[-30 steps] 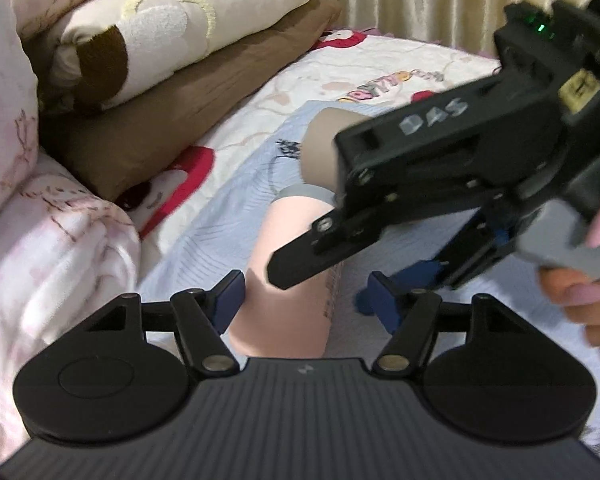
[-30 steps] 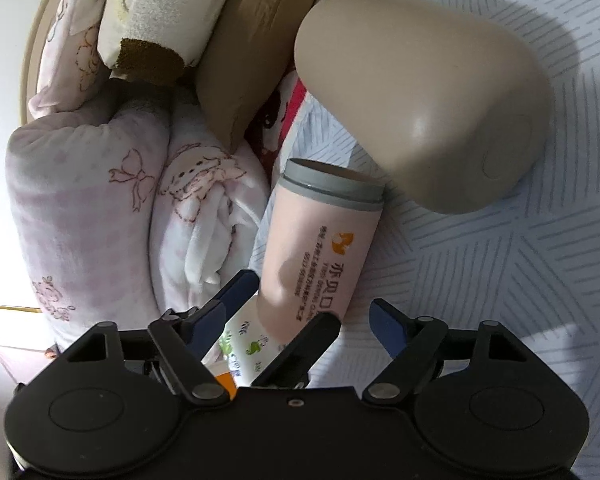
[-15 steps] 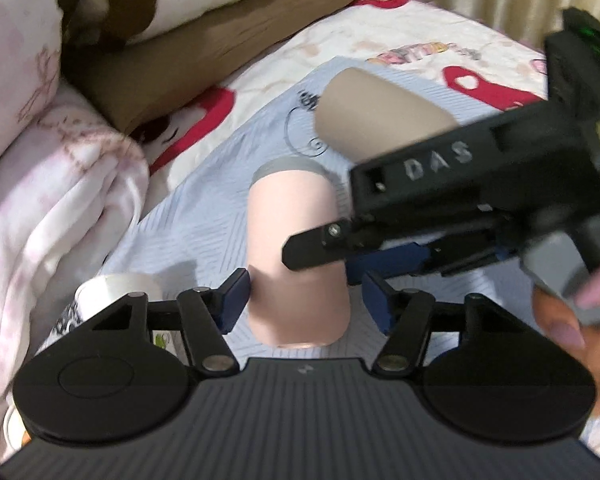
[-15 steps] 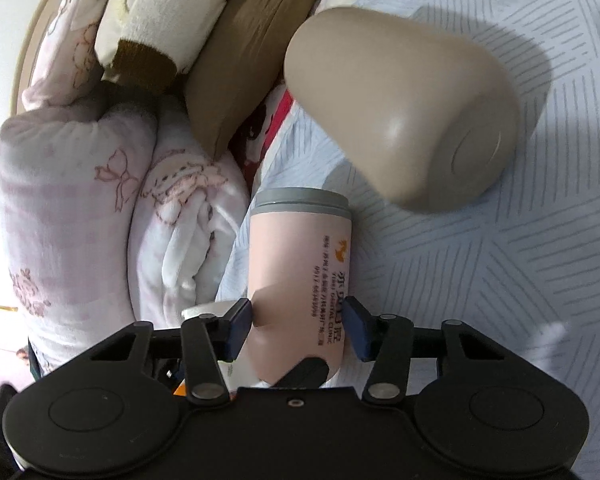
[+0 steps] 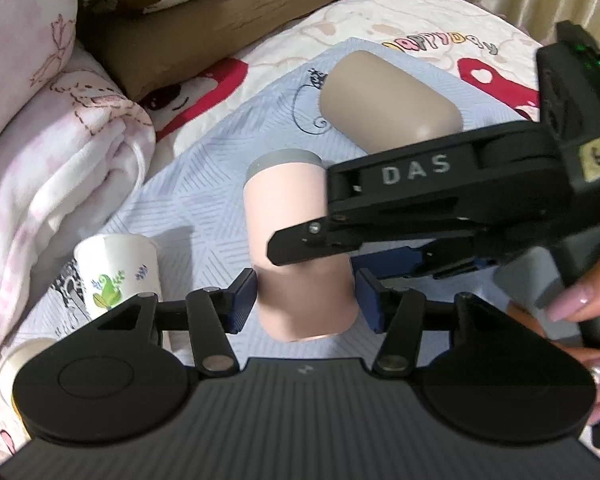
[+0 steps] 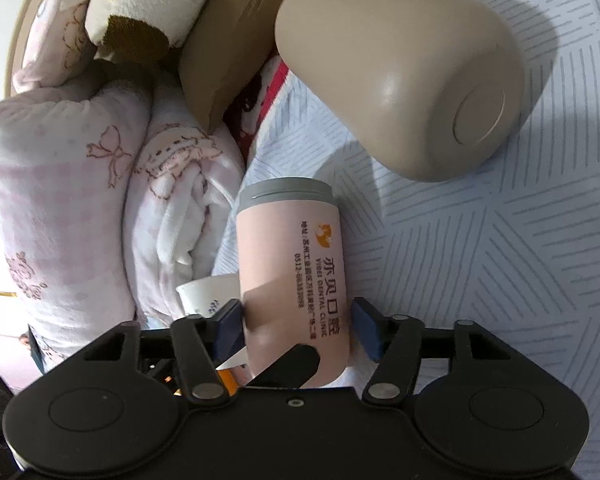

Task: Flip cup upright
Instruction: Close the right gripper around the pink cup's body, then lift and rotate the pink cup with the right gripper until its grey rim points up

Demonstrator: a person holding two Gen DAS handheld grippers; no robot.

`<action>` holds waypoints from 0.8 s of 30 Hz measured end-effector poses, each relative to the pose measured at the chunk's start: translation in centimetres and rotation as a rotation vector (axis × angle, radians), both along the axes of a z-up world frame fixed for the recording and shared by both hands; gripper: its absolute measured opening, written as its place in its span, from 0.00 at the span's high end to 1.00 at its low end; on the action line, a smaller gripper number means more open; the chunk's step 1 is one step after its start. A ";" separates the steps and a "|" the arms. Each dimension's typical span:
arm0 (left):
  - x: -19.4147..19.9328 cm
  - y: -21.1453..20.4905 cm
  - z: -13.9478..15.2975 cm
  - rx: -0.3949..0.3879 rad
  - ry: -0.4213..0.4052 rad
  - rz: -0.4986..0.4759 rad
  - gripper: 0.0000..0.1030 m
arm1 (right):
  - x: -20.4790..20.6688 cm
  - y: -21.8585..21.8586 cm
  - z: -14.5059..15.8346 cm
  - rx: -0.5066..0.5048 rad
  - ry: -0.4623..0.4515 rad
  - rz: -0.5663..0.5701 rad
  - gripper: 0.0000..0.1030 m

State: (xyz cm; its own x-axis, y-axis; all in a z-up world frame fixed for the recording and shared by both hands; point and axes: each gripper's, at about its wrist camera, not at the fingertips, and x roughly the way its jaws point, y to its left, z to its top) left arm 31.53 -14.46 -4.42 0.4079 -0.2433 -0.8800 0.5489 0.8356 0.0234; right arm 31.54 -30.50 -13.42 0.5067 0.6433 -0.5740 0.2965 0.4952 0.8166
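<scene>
A white paper cup (image 5: 116,270) with a green print stands at the left on the bed (image 5: 172,208). The pink cup (image 5: 296,248), grey rim away from the cameras, lies between the near-closed pads of the left gripper (image 5: 305,302); the right gripper (image 6: 296,326) straddles it too, left pad touching, right pad just beside. A beige cup (image 6: 404,80) lies behind it.
</scene>
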 end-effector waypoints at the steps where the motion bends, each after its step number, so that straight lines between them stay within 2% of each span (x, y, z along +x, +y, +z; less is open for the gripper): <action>1: -0.4 -0.1 0.0 -0.006 0.005 -0.006 0.50 | 0.0 -0.1 -0.1 0.001 0.003 0.003 0.33; 4: -1.2 -0.3 0.1 0.008 -0.004 -0.018 0.50 | 0.1 -0.2 0.0 -0.001 0.010 0.014 0.33; 9: -1.8 0.3 0.2 -0.008 0.023 -0.004 0.50 | 0.0 0.3 0.5 -0.050 -0.005 0.060 0.34; 13: -2.4 0.5 0.3 -0.004 0.038 0.012 0.50 | -0.3 0.6 0.6 -0.051 0.009 0.089 0.34; 24: -6.1 1.6 0.6 -0.003 0.150 0.101 0.50 | -2.6 2.2 1.2 -0.081 0.089 0.246 0.34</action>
